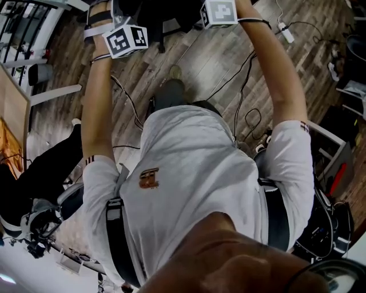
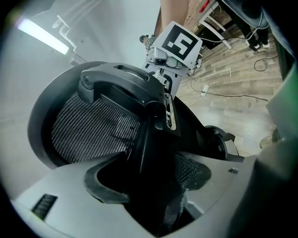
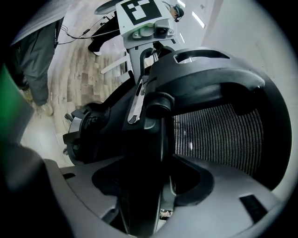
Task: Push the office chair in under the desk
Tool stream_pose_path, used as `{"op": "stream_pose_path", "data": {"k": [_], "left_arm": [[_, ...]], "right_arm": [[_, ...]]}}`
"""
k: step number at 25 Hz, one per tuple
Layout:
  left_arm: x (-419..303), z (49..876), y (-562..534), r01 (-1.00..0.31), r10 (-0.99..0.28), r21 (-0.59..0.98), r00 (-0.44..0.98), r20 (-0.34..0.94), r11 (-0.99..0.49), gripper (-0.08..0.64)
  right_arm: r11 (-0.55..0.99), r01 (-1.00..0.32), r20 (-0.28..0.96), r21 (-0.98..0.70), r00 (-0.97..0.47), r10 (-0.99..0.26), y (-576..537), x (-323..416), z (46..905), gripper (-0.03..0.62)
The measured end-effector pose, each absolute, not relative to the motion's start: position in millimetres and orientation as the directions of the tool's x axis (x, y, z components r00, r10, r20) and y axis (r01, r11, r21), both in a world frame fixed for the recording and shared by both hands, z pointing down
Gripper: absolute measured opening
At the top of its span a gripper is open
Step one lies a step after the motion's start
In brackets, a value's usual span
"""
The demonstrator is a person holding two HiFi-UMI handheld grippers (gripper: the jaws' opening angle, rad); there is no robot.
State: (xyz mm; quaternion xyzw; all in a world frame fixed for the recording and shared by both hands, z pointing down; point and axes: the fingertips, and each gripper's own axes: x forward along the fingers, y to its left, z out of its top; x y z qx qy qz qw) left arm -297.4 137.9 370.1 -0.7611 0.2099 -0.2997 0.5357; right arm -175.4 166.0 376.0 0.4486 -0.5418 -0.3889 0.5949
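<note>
The black office chair fills both gripper views, its mesh back curving behind a black central spine. My left gripper is shut on that spine from one side. From the opposite side my right gripper is also shut on the spine. Each view shows the other gripper's marker cube above the chair back. In the head view my arms reach forward, the left gripper and right gripper at the top edge against the dark chair. The jaws are hidden there.
Wood-plank floor carries loose black cables and a white power strip. A wooden tabletop with white legs stands at the left. A person's dark leg is lower left. Dark equipment crowds the right.
</note>
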Motion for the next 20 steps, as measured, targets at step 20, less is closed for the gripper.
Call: {"op": "stream_pose_path", "data": {"k": [20], "left_arm": [[-174,364,-33,-0.105,-0.715,-0.937,0.676,0.179,-0.334,0.325]], "right_arm": [[0.289,-0.032,0.288,0.957,-0.028,-0.957,-19,-51,374,0.261]]}}
